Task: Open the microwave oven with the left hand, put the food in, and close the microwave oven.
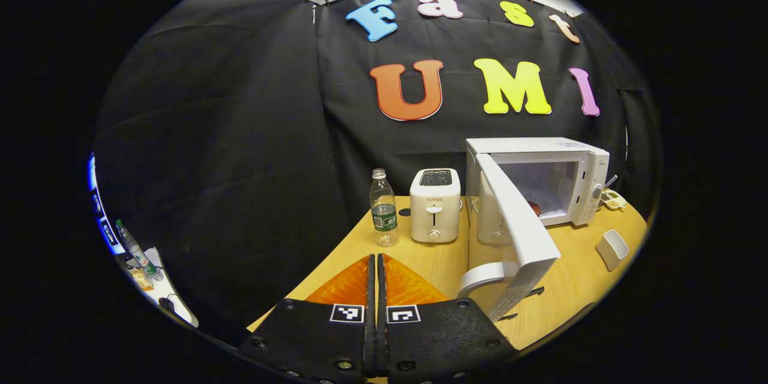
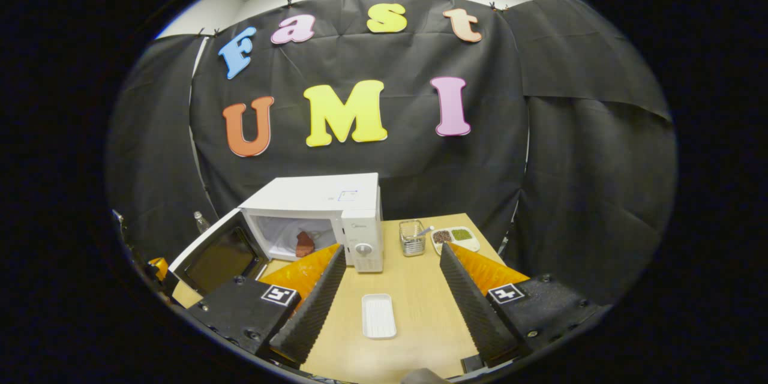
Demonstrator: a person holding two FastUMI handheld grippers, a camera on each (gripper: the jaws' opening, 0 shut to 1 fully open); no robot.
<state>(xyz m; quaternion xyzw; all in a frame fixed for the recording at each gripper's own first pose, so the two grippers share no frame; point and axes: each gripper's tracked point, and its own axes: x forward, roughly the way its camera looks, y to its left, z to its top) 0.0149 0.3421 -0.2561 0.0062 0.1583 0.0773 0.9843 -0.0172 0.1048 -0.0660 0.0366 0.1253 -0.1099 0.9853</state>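
In the left gripper view, the left gripper (image 1: 376, 264) sits at 6 o'clock with its fingers pressed together, holding nothing, above the table (image 1: 576, 279) near its front edge. At 3 o'clock the microwave (image 1: 543, 177) stands with its door (image 1: 517, 231) swung wide toward the camera; bare tabletop lies between door and gripper. A bottle (image 1: 383, 208) and toaster (image 1: 435, 205) stand just left of the door. In the right gripper view, the right gripper (image 2: 393, 267) is spread wide and level over open table, an empty tray (image 2: 378, 315) between its fingers. The food (image 2: 305, 243) lies inside the microwave at 9 o'clock.
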